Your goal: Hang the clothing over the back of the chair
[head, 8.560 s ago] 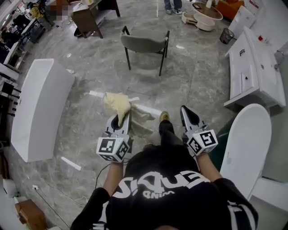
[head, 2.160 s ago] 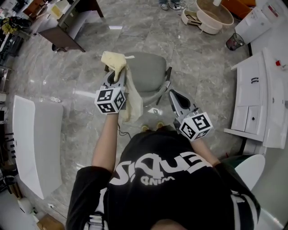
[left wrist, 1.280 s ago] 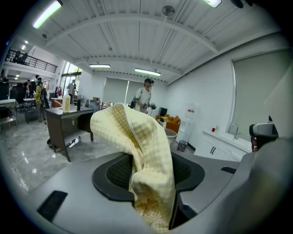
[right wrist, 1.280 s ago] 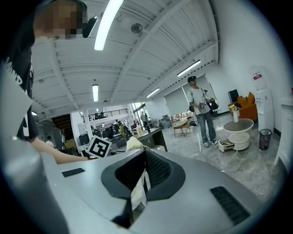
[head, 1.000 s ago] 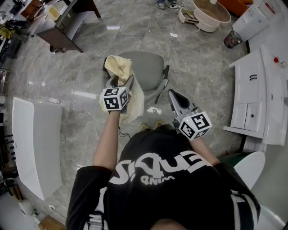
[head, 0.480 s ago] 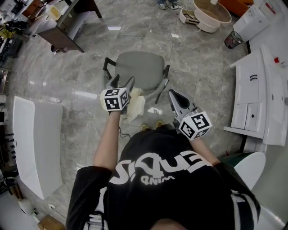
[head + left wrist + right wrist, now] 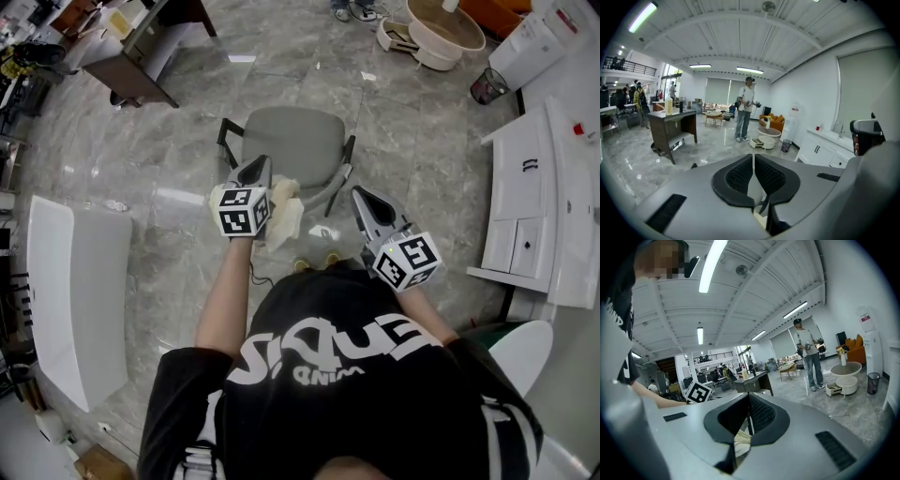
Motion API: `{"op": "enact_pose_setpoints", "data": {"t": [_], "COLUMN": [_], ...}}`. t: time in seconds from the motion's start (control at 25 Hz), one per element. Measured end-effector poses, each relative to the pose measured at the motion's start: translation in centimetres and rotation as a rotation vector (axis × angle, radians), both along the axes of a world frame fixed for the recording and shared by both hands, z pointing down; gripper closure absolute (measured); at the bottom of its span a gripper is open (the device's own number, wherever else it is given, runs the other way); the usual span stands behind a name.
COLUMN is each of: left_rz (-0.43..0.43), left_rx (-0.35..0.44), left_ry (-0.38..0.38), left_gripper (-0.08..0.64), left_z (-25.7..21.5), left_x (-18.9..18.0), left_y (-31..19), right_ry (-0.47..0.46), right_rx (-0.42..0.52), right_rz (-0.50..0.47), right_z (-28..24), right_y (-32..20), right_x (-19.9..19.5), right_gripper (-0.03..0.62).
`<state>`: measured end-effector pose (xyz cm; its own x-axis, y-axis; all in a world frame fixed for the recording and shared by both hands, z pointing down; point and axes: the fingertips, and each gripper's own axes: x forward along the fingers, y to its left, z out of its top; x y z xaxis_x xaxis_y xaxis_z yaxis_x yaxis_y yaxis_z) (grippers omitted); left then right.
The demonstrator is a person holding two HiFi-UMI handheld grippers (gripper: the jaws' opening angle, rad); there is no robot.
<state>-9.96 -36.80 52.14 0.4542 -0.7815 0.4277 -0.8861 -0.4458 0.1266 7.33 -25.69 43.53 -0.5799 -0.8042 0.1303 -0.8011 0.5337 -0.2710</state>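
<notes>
A cream cloth [image 7: 287, 212] hangs in a bunch over the near edge of the grey chair [image 7: 291, 141], just right of my left gripper [image 7: 256, 167]. That gripper hovers over the chair's left side; its jaws are closing, nearly together, with nothing between them. In the left gripper view the left gripper [image 7: 753, 159] shows only a thin slit between its dark pads. My right gripper [image 7: 364, 199] is held right of the chair, shut and empty. In the right gripper view a bit of the cloth [image 7: 740, 439] shows below the right gripper [image 7: 749, 401].
A long white tub [image 7: 75, 300] lies on the marble floor at the left. White cabinets [image 7: 553, 187] line the right side. A dark desk [image 7: 141, 56], a round basin [image 7: 445, 28] and a small bin [image 7: 485, 86] stand farther off. A person [image 7: 746, 108] stands beyond the chair.
The cloth left the left gripper and dropped from above the chair to hang bunched on its near edge. The left jaws stood open, then came together. The right gripper kept still.
</notes>
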Motion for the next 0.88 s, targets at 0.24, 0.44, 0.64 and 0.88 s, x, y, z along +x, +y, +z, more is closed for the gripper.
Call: {"op": "enact_pose_setpoints", "data": {"t": [0.24, 0.44, 0.64, 0.88], "left_rz": [0.000, -0.022, -0.024, -0.060], "left_rx": [0.017, 0.022, 0.065, 0.109], "left_ry": [0.014, 0.054, 0.091, 0.135], "left_gripper": [0.545, 0.545, 0.545, 0.545], "left_z": [-1.2, -2.7, -4.9, -7.0], "left_x": [-0.1, -0.4, -0.7, -1.8], "left_y": [0.6, 1.4, 3.1, 6.5], "right_ry": [0.001, 0.002, 0.005, 0.007], "right_rx": [0.002, 0.008, 0.015, 0.023], "right_rz": [-0.018, -0.031, -0.041, -0.053], "right_z": [-0.2, -0.4, -0.6, -0.8], "right_y": [0.0, -0.1, -0.5, -0.6], "right_x": [-0.5, -0.5, -0.7, -0.8], "right_gripper": [0.578, 0.578, 0.578, 0.578]}}
